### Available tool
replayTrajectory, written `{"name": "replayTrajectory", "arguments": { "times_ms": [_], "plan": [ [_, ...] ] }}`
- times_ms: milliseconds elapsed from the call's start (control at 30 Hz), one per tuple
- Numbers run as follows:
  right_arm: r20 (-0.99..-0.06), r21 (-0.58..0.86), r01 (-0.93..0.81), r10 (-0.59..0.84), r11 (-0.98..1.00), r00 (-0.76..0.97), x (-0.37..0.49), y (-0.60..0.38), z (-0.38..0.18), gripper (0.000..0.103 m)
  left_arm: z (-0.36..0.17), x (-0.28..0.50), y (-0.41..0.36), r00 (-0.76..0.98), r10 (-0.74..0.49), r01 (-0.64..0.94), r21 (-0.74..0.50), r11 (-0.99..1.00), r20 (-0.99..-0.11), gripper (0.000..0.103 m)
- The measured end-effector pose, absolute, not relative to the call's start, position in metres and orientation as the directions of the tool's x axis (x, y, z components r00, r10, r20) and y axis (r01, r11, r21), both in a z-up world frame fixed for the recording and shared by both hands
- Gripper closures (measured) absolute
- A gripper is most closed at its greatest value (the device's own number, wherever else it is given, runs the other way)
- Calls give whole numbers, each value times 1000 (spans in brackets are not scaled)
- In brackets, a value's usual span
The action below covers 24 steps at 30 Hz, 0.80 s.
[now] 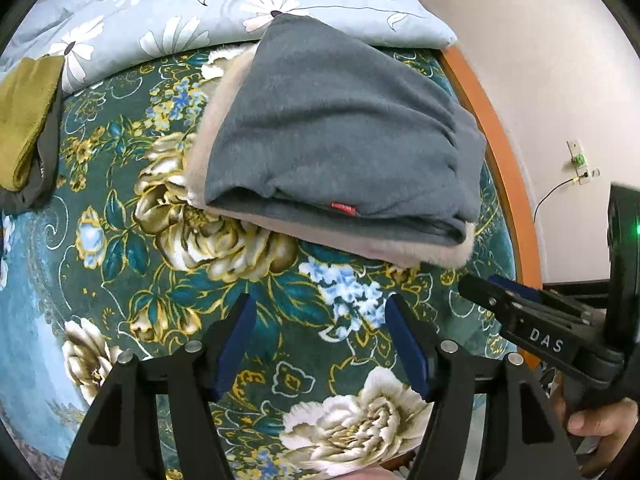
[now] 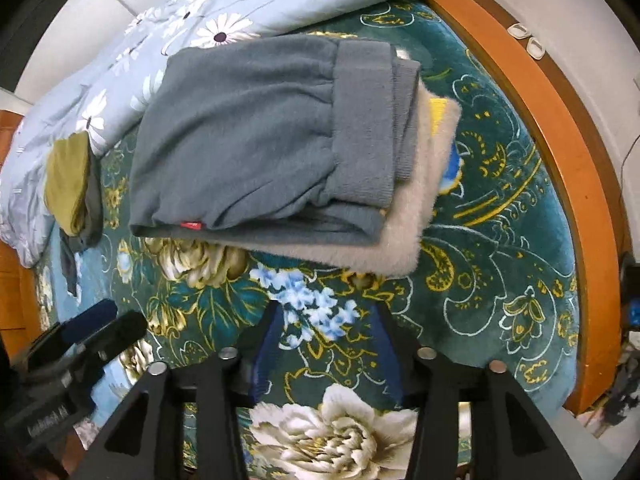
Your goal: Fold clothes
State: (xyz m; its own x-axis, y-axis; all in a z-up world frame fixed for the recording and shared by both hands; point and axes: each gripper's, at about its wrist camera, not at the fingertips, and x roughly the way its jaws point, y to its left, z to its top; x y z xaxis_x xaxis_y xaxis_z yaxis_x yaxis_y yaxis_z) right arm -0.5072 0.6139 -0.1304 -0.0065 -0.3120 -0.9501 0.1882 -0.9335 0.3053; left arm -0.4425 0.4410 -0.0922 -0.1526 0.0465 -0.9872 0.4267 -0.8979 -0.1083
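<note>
Floral green bedspread (image 1: 280, 376) carries folded grey trousers (image 1: 340, 140); left gripper (image 1: 320, 336) and right gripper (image 2: 324, 344) hover spread, empty.

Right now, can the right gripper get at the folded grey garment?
Probably yes: the right gripper is open and empty, and only bare floral blanket lies between it and the grey garment.

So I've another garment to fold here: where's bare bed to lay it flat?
Best is the floral blanket on the near side of the folded grey pants, out to the wooden bed frame. Both grippers hover there, jaws open. It is crowded behind: the quilt touches the pants, and an olive garment lies to the left.
</note>
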Motion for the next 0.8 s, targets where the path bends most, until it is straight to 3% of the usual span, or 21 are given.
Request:
{"name": "replayTrajectory", "arguments": {
  "times_ms": [100,167,333,400,433,633,800],
  "plan": [
    [-953,296,168,-303,-940,-16,-500,610,-127,39,-90,-439,444,-159,44,423,-108,-900,-986,35],
    [-955,288,165,-295,-943,-19,-495,608,-126,30,-89,-437,445,-161,44,424,-109,-899,-986,35],
    [-970,230,211,-242,-950,-30,-483,606,-123,26,-85,-433,450,-169,44,421,-112,-900,-985,35],
    [-971,223,206,-235,-953,-35,-482,608,-122,17,-84,-432,450,-179,53,424,-126,-897,-982,29],
    [-972,220,203,-232,-954,-37,-482,609,-122,16,-84,-432,450,-182,55,424,-129,-896,-982,16],
    [-976,196,216,-211,-956,-47,-479,612,-120,1,-82,-432,449,-199,56,432,-139,-891,-978,14],
    [-973,210,229,-226,-950,-45,-477,612,-121,0,-80,-432,447,-225,12,454,-116,-883,-974,3]
  ]
}}
